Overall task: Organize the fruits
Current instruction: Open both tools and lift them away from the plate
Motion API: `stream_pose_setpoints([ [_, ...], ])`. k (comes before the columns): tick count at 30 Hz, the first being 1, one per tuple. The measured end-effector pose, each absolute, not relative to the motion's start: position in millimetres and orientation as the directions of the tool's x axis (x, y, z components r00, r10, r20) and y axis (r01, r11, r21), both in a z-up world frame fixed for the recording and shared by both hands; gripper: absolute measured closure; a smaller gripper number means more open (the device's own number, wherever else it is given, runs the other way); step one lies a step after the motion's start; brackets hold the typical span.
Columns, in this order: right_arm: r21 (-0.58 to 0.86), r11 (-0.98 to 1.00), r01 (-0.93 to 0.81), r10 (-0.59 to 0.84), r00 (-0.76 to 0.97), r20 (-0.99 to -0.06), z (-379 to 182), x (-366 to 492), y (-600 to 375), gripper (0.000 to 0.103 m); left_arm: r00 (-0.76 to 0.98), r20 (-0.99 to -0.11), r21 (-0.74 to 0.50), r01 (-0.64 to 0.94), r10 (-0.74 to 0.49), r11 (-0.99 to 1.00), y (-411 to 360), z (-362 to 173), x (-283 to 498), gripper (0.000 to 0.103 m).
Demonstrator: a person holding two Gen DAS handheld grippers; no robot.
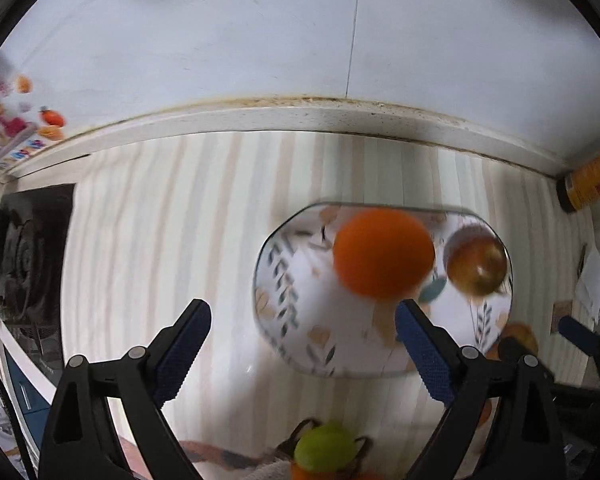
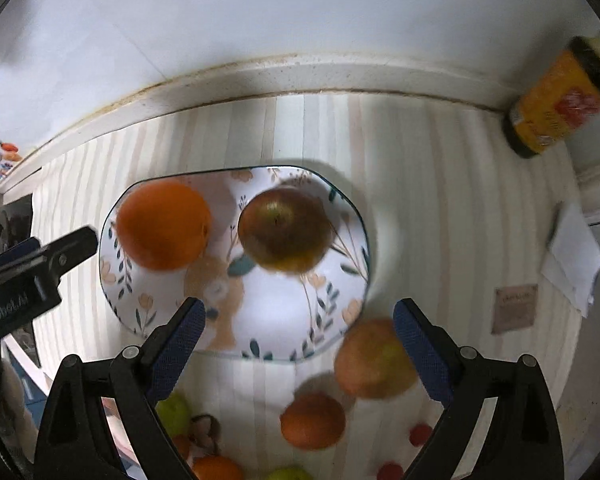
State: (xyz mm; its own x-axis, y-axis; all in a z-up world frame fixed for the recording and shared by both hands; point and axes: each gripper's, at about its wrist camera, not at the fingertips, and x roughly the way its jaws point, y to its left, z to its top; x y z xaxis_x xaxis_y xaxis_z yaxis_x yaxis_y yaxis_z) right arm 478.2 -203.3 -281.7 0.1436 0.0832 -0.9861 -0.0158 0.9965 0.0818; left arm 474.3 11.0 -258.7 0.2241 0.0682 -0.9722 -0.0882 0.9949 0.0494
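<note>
A floral plate (image 1: 300,312) (image 2: 260,312) lies on the striped counter. On it sit an orange (image 1: 384,256) (image 2: 164,226) and a dark reddish-green apple (image 1: 478,266) (image 2: 286,230). My left gripper (image 1: 302,344) is open and empty, just in front of the plate's left part. My right gripper (image 2: 300,340) is open and empty above the plate's near edge. A blurred peach-coloured apple (image 2: 374,360) lies by its right finger (image 2: 420,348). A small orange (image 2: 313,420), a green fruit (image 1: 325,448) (image 2: 174,414) and other fruits lie nearer the front.
A yellow jar (image 1: 592,180) (image 2: 560,100) lies at the back right by the wall. A folded paper (image 2: 574,260) and a brown card (image 2: 515,308) lie to the right. A black stove (image 1: 28,256) is on the left. Small red fruits (image 2: 420,434) lie near the front.
</note>
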Motion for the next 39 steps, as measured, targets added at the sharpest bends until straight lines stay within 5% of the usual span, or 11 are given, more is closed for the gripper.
stream_pose_setpoints([
  [25,0.049,0.999,-0.007,0.047,0.46,-0.887,-127,314,-197,0.006,0.515,-0.857,0.001,-0.008,0.005,1.0,-7,-125,322,0.009],
  [33,0.114,0.993,-0.012,0.106,0.475,-0.874,-113,301,-197,0.006,0.522,-0.852,-0.053,-0.02,-0.035,0.998,1,-120,319,0.009],
  [39,0.189,0.982,-0.009,0.18,0.352,-0.919,-161,315,-202,0.006,0.422,-0.906,-0.04,-0.046,-0.017,0.998,8,-163,336,0.0],
])
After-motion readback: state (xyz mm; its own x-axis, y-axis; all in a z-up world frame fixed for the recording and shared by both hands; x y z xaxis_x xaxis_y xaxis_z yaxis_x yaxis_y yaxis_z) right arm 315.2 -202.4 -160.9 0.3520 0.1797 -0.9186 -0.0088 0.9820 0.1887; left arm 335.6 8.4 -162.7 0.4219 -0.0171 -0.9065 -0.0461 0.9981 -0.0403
